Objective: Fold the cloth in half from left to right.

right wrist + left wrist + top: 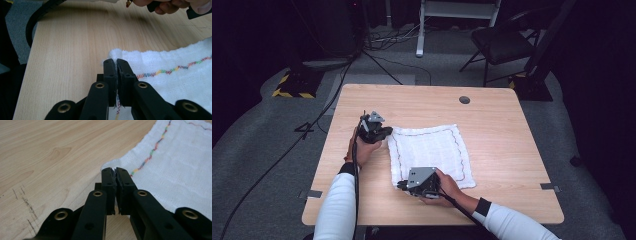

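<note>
On the left, the left hand-held gripper (383,133) sits at the far left corner of the white cloth (432,150), which lies spread flat near the middle of the tabletop (502,130). In the left gripper view its jaws are pressed together at the cloth's corner (110,167), and only a sliver of fabric seems to be caught between them. Such a thin bite could slip out as soon as the corner is lifted or pulled, so that the corner falls back.

To the right, the right hand-held gripper (403,186) is closed on the near left corner (113,53), again right at the hem. If one hand rises faster than the other, the cloth could twist or drag across the tabletop and bunch up instead of folding cleanly. A hard pull might also strain the coloured stitching (172,69) along the border.
</note>
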Demonstrator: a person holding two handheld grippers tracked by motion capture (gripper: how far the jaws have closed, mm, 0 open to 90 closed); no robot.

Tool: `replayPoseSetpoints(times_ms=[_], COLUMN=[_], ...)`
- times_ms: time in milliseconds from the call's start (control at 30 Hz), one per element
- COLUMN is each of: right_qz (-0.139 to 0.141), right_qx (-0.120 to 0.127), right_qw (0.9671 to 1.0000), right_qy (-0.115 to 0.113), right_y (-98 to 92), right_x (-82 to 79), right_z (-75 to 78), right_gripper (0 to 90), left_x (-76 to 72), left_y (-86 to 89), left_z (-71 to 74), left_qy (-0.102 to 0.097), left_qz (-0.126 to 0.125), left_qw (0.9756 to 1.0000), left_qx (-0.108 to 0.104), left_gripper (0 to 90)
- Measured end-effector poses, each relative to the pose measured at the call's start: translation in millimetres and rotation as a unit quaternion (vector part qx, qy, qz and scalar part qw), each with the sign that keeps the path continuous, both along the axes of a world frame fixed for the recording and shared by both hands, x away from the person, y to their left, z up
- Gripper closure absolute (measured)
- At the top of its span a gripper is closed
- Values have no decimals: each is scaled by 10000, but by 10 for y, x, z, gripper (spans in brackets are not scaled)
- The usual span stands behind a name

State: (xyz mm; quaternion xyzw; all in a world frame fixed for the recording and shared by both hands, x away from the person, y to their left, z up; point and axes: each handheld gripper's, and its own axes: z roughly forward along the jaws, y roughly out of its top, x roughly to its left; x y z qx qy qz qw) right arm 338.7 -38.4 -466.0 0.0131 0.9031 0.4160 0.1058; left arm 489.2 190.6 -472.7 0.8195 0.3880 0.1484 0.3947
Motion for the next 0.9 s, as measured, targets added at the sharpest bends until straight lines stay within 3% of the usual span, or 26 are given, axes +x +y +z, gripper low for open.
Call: replayPoseSetpoints(times_ms=[267,400,567,900], right_qz=[-218,-323,-417,-755], right_qx=[197,258,270,397], right_qw=[9996,9991,9988,9964], right_qy=[31,18,-8,-3], right_y=[-229,-352,-497,-809], right_x=[55,55,43,72], right_z=[126,204,240,328], right_gripper=[866,866,866,866], left_x=[69,116,135,211], left_y=[-213,-403,-609,-835], left_z=[152,232,287,306], left_qy=[-263,-324,-469,-465], left_qz=[-109,-212,-300,-329], left_qw=[9995,9992,9982,9983], left_qx=[103,63,208,141], left_gripper=[857,857,856,856])
